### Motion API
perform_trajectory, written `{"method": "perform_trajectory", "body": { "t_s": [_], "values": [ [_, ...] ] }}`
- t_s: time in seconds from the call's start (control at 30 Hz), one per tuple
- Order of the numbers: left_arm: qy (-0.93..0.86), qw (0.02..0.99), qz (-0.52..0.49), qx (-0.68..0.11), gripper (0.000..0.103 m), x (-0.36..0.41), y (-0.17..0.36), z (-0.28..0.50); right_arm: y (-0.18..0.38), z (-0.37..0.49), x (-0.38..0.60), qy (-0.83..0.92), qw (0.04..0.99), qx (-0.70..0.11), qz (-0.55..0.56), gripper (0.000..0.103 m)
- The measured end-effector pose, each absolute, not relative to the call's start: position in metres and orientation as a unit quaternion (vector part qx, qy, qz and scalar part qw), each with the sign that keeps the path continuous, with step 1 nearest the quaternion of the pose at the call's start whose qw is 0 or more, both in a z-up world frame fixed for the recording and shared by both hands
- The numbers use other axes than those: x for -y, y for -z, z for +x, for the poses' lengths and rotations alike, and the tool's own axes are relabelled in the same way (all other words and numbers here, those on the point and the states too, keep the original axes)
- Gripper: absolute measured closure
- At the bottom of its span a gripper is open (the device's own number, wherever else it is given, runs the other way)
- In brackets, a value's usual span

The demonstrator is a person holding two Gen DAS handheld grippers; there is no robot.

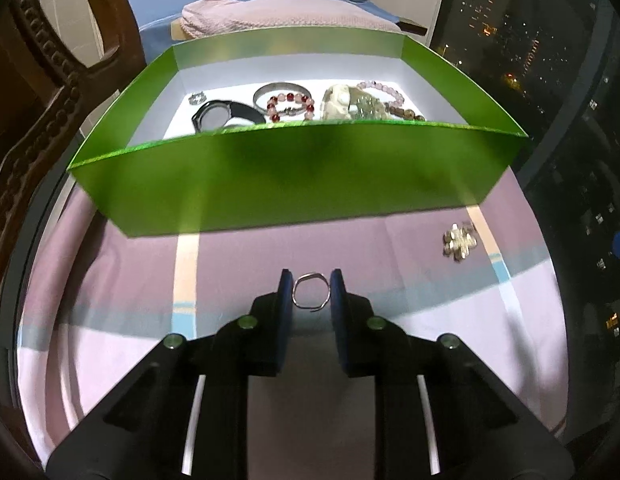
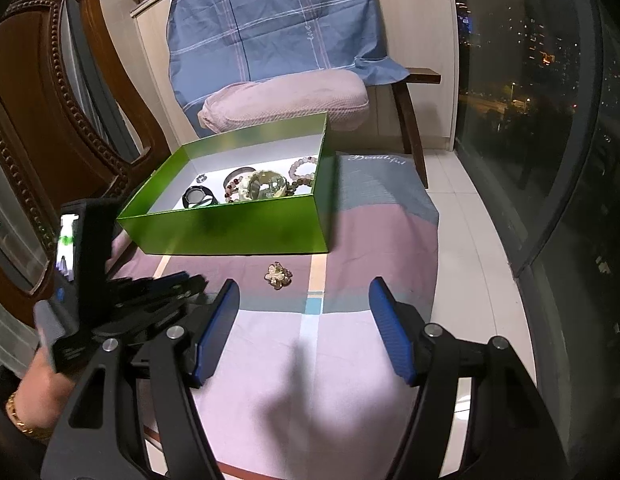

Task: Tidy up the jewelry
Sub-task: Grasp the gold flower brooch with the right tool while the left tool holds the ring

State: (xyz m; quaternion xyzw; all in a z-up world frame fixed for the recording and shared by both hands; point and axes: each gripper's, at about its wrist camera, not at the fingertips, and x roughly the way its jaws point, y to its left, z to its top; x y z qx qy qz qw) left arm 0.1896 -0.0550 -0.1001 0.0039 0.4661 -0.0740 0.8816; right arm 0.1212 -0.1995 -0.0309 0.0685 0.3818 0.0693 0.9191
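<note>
Left tongs [image 1: 311,285] narrowed about a thin silver ring [image 1: 311,290] that lies on the pink striped cloth [image 1: 389,240] covering the worktop, just near of the green box [image 1: 294,176]; the blue pads [image 1: 338,286] flank the ring closely, though whether they already press on it cannot be told. Right tongs [image 2: 304,328] stand wide and hold nothing, hovering above the cloth near of a gold flower-shaped brooch [image 2: 278,275], which lies between them and the box. The box already contains a black watch [image 1: 226,114], a silver bangle [image 1: 282,92], a red-and-pink bead bracelet [image 1: 292,106], a pale carved pendant [image 1: 345,106], a pink bead bracelet [image 1: 383,90] and a small silver ring [image 1: 196,98] at its far left. Probable hazards: the ring is thin wire lying flat, so the pads may pinch cloth with it, or the ring may flip out sideways as the tongs close; its open end could also snag the fabric on lifting. The near wall of the box stands high between the ring and the box floor, so a low carry would strike it and could push the light box back. Surroundings: a carved wooden chair [image 2: 50,120] at left, a blue-draped chair with a pink cushion [image 2: 286,100] beyond, and a dark window [image 2: 529,100] at right.
</note>
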Motion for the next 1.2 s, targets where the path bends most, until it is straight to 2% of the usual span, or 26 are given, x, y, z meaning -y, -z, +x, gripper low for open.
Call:
{"method": "perform_trajectory", "body": {
  "t_s": [0.27, 0.57, 0.77, 0.83, 0.9, 0.93, 1.0, 1.2],
  "values": [
    [0.084, 0.882, 0.047, -0.462, 0.084, 0.034, 0.093, 0.158, 0.053, 0.138, 0.179, -0.069, 0.909, -0.408, 0.044, 0.037],
    [0.101, 0.918, 0.015, -0.384, 0.084, -0.004, 0.031, 0.121, 0.092, 0.189, 0.150, -0.043, 0.896, -0.441, 0.011, 0.037],
    [0.099, 0.928, 0.002, -0.358, 0.084, -0.020, 0.008, 0.111, 0.105, 0.202, 0.137, -0.021, 0.892, -0.452, -0.002, 0.038],
    [0.098, 0.930, 0.001, -0.355, 0.084, -0.023, 0.003, 0.108, 0.106, 0.203, 0.132, -0.018, 0.893, -0.450, -0.015, 0.042],
    [0.098, 0.931, 0.000, -0.353, 0.084, -0.028, 0.000, 0.106, 0.106, 0.202, 0.130, -0.020, 0.894, -0.447, -0.017, 0.057],
    [0.096, 0.931, -0.001, -0.351, 0.084, -0.030, -0.002, 0.105, 0.105, 0.202, 0.129, -0.021, 0.894, -0.446, -0.018, 0.061],
    [0.094, 0.931, -0.002, -0.351, 0.084, -0.033, -0.002, 0.103, 0.104, 0.202, 0.126, -0.023, 0.895, -0.445, -0.019, 0.078],
    [0.089, 0.931, -0.007, -0.355, 0.084, -0.037, -0.001, 0.104, 0.098, 0.198, 0.126, -0.034, 0.893, -0.448, -0.003, 0.080]
  ]
}}
